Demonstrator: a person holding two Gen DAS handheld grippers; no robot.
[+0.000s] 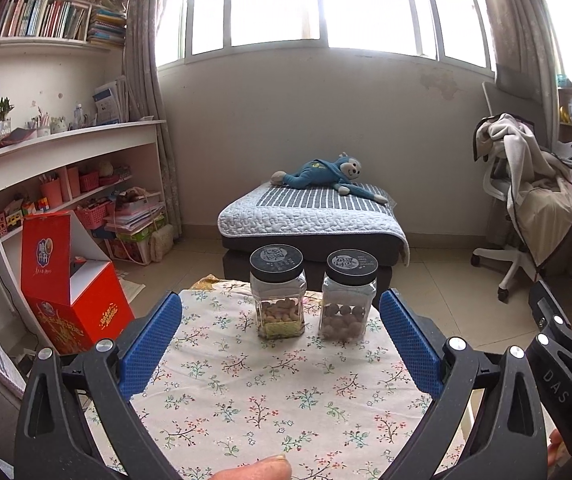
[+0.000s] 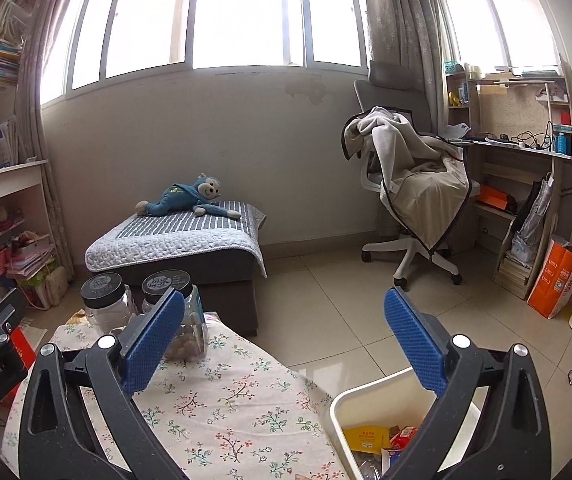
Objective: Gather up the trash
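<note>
My left gripper point(image 1: 280, 314) is open and empty, held above a table with a floral cloth point(image 1: 270, 392). My right gripper point(image 2: 284, 322) is open and empty, held over the table's right edge point(image 2: 222, 396) and a white bin point(image 2: 369, 400) on the floor beside it. The bin holds a yellow packet point(image 2: 365, 438) and red wrappers point(image 2: 403, 436). No loose trash shows on the cloth in either view.
Two clear jars with black lids, one of nuts point(image 1: 278, 292) and one of round snacks point(image 1: 349, 294), stand at the table's far edge. A red box point(image 1: 72, 284) stands left, a quilted ottoman point(image 1: 309, 220) behind, an office chair point(image 2: 417, 196) and desk to the right.
</note>
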